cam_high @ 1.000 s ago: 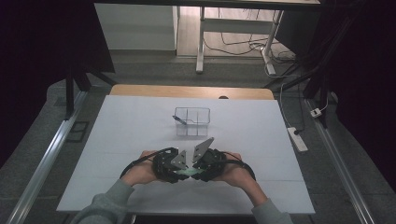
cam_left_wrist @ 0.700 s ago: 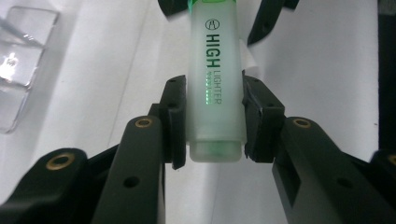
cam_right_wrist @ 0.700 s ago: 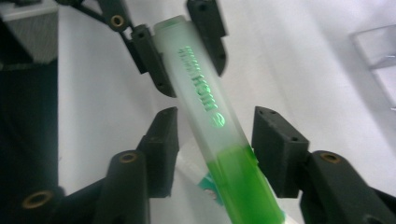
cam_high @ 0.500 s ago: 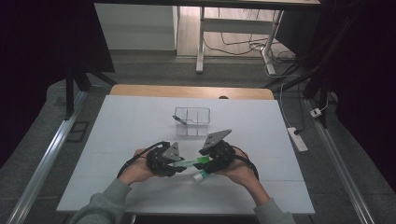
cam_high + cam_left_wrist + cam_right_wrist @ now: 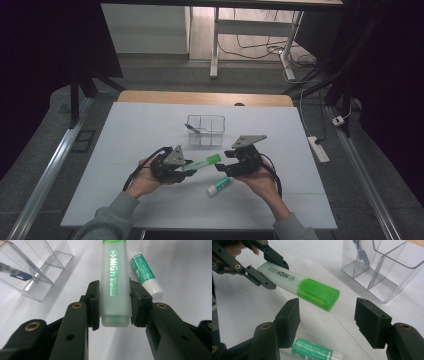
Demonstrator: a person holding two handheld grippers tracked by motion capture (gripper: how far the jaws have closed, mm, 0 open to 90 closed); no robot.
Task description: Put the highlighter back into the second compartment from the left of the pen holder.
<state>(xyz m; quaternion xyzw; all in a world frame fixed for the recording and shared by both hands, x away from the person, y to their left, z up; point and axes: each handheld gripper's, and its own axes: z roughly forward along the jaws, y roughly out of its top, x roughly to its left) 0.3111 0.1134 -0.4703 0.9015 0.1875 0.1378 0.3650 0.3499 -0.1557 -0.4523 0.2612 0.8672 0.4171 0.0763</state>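
Note:
My left gripper [image 5: 186,168] [image 5: 114,305] is shut on a pale green highlighter [image 5: 202,163] [image 5: 115,287] [image 5: 299,287], gripping its barrel near the back end. The bright green cap points toward my right gripper [image 5: 223,161] [image 5: 327,315], which stands open just beyond the cap, with its jaws wide apart and nothing between them. A green and white glue stick [image 5: 219,185] [image 5: 145,273] [image 5: 315,353] lies flat on the white table [image 5: 125,130], below the two grippers.
A clear plastic organiser [image 5: 205,130] [image 5: 32,270] [image 5: 382,267] with several compartments stands on the table beyond the grippers; a dark blue item [image 5: 194,129] [image 5: 15,272] leans inside one. The table's wooden far edge [image 5: 205,98] lies behind it.
The grippers, close together a second ago, have drawn apart. The highlighter has stayed in the left gripper, and the right gripper has moved right and stands open.

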